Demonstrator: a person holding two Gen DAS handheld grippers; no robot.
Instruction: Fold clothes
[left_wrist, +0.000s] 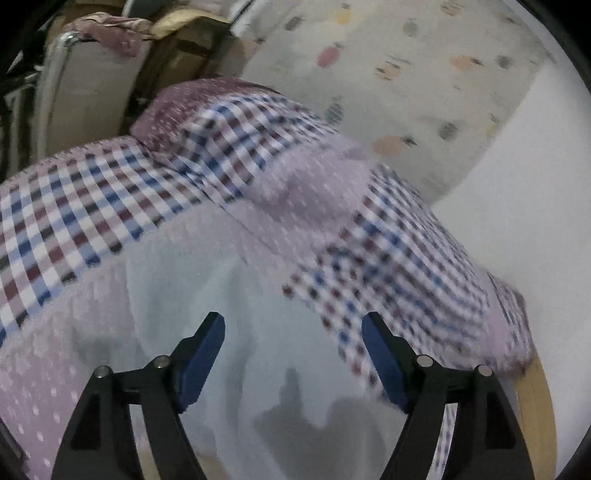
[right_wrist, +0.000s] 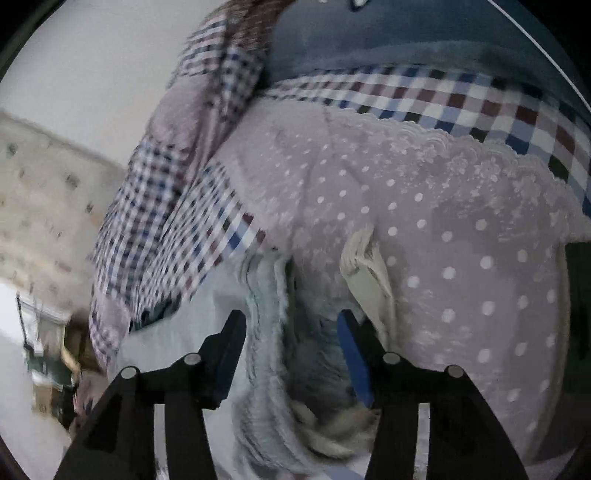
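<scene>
Both jaws spread over the garment (left_wrist: 236, 236).

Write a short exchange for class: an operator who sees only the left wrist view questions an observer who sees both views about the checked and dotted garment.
Operator: My left gripper hangs open over the garment. Is the right one holding anything?
Observer: No. The right gripper is open, with its jaws apart and fluffy pale fabric between them.
Operator: Is there a label to orient by?
Observer: Yes, a cream label sticks out of the dotted lilac cloth, just beyond the gripper.
Operator: Any trim?
Observer: A scalloped lace edge borders the checked band.
</scene>
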